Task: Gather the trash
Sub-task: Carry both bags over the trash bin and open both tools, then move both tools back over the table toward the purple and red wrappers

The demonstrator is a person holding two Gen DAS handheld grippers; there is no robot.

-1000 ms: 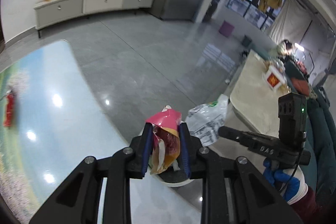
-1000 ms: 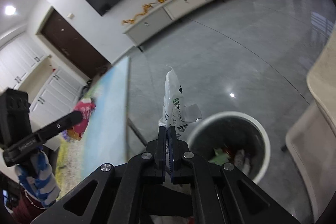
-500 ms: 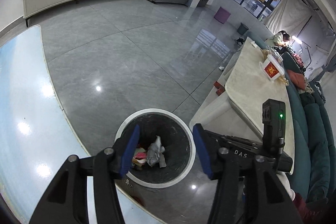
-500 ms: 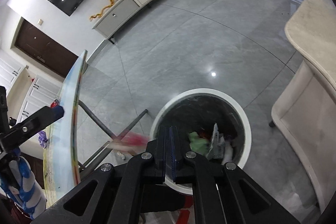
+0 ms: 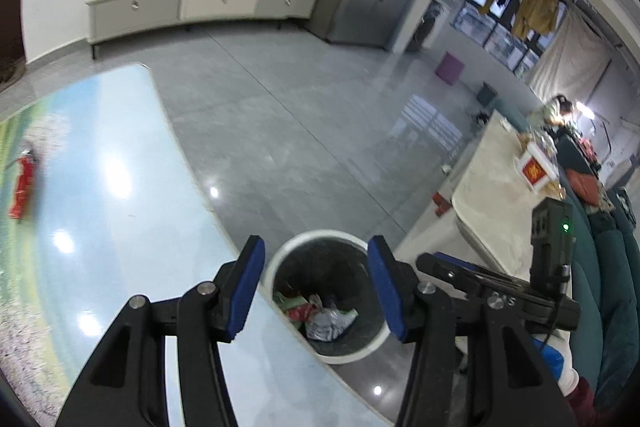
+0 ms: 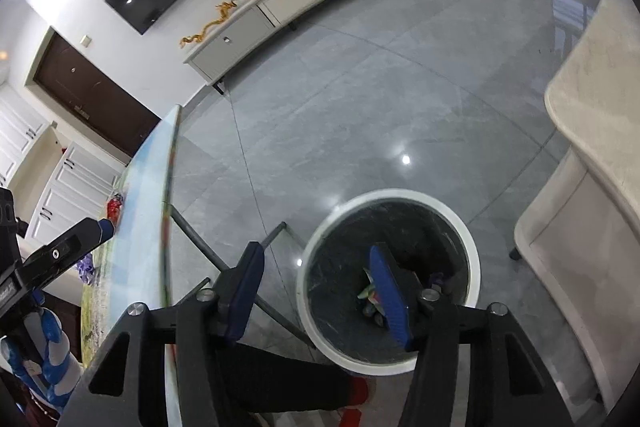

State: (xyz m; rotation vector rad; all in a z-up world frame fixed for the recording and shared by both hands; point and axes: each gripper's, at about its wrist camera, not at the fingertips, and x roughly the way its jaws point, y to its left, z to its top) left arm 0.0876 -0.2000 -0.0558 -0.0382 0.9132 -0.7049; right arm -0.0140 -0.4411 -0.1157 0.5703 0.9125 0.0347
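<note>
blue-padded left gripper (image 5: 316, 285) and right gripper (image 6: 318, 291) both hung spread apart and empty over the white-rimmed round bin (image 5: 376, 343). a second earlier each had pinched a wrapper; now that crumpled trash (image 5: 320, 315) lay inside, so this drop looked done. beside the bin ran the glossy landscape-printed table (image 5: 100, 227), a red packet (image 5: 22, 187) on it, then grey tiled floor (image 5: 300, 107).

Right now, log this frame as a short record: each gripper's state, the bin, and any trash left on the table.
left gripper: open, empty
right gripper: open, empty
trash bin: white rim, dark liner, on the floor beside the table
bin contents: crumpled wrappers at the bottom
left on table: one red wrapper near its far side
</note>
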